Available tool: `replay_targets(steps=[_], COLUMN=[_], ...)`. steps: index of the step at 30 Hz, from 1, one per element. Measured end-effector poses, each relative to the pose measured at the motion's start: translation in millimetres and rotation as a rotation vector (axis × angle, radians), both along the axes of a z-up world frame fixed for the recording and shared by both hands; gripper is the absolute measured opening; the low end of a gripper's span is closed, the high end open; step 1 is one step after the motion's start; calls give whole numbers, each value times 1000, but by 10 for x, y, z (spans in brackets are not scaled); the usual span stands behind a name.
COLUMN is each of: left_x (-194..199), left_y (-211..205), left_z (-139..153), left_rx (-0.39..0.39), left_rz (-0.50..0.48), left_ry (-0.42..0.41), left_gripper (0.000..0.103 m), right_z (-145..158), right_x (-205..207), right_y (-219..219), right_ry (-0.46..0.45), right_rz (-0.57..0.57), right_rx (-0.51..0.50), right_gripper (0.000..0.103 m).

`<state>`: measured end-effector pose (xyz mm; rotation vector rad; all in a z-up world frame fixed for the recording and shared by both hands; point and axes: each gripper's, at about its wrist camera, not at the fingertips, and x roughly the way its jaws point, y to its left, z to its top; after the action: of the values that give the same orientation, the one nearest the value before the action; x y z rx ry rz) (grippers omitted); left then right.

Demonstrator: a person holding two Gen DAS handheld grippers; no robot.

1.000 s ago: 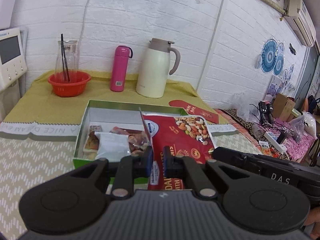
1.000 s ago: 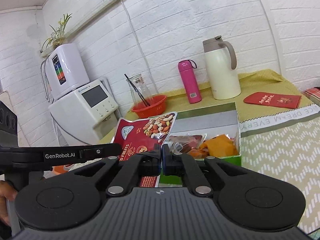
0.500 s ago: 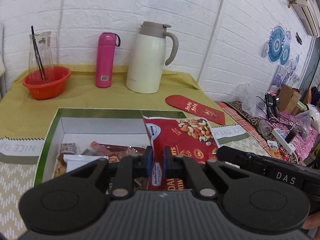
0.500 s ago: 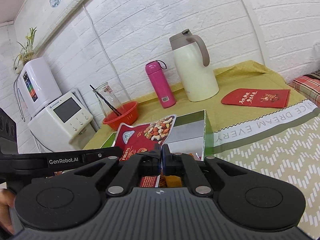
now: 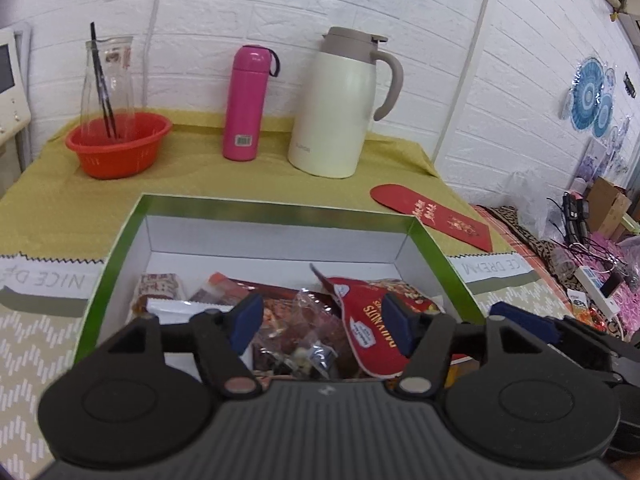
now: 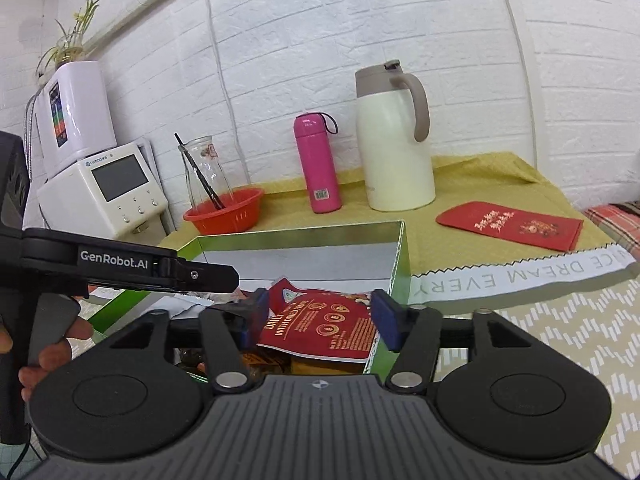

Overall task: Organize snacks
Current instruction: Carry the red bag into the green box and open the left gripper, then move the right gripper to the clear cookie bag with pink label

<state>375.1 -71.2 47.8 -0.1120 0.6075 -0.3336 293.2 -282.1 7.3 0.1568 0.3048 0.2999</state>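
Olive tablecloth (image 5: pixel 192 168), white brick wall (image 5: pixel 320 0), cluttered side table (image 5: pixel 592 248)

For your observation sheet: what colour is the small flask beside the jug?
Pink flask, right wrist view.

Two black plastic grippers: the left gripper (image 5: pixel 322 322) and right gripper (image 6: pixel 320 316) have blue-padded jaws, silver pivot screws, ribbed housings; one bears white "GenRobot.AI" lettering.
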Motion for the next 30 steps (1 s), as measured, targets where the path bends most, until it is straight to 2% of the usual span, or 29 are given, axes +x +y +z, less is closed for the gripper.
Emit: replay_targets(steps=[3, 4, 5, 6, 8, 20, 24, 30], left_x=[-68, -110, -147, -207, -315, -956, -1222, -1645], left_y=[56, 80, 103, 126, 164, 310, 307, 304], left_z=[28, 41, 50, 63, 105, 286, 286, 149], left_rx=[25, 31, 39, 45, 57, 34, 47, 50], left_rz=[44, 63, 83, 107, 105, 117, 115, 62], left_ry=[-10, -12, -18, -38, -69, -121, -142, -89], left_gripper=[72, 80, 98, 102, 102, 102, 102, 102], right_z=[45, 55, 64, 72, 89, 254, 273, 210], right_x=[-52, -69, -90, -117, -185, -770, -972, -1270], right_y=[35, 36, 33, 33, 37, 214, 249, 172], right_ry=[-12, -8, -5, -4, -6, -74, -64, -31], right_rz=[-24, -28, -32, -36, -38, 3, 30, 2], right_rx=[-34, -33, -29, -24, -21, -62, -73, -94], right_gripper=[103, 103, 103, 103, 103, 103, 103, 103])
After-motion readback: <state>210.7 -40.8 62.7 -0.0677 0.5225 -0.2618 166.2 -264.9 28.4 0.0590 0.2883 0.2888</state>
